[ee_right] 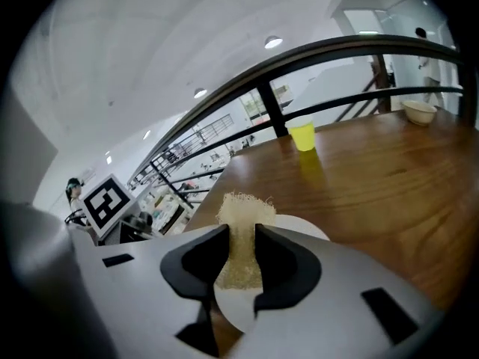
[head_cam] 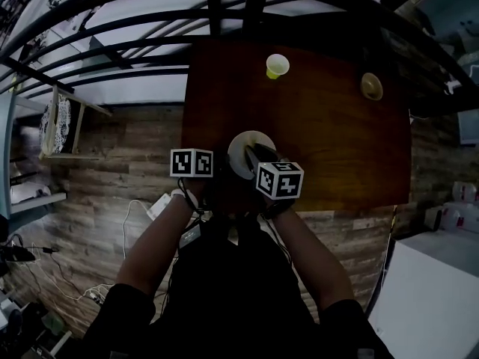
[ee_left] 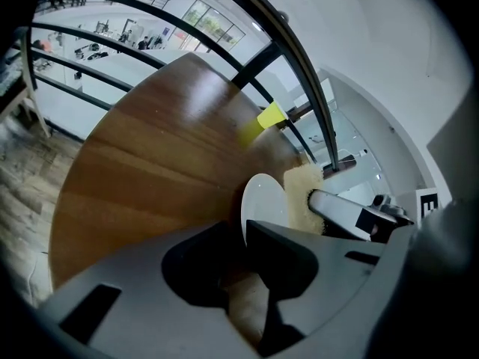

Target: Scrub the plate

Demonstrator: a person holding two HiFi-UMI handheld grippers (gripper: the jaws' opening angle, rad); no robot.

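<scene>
The left tongs (ee_left: 243,234) are closed on the near rim of the plate (ee_left: 263,199) and hold it on edge over the near side of the counter (ee_left: 142,163). The plate's broad face is turned toward the right tongs (ee_right: 241,239). Those are shut on a sponge (ee_right: 242,209), which sits just right of the plate with its frayed end against that face. Scrubbing therefore means stroking across the face, not along the rim, and the right hand is the one placed to do it. Only the left gripper view shows sponge and face touching. The right gripper view shows the grip on the sponge, with the plate behind it. The head view is dark, so the plate probably hangs clear of the counter. A cup (ee_right: 302,136) and a bowl (ee_right: 418,111) stand well beyond the plate.
</scene>
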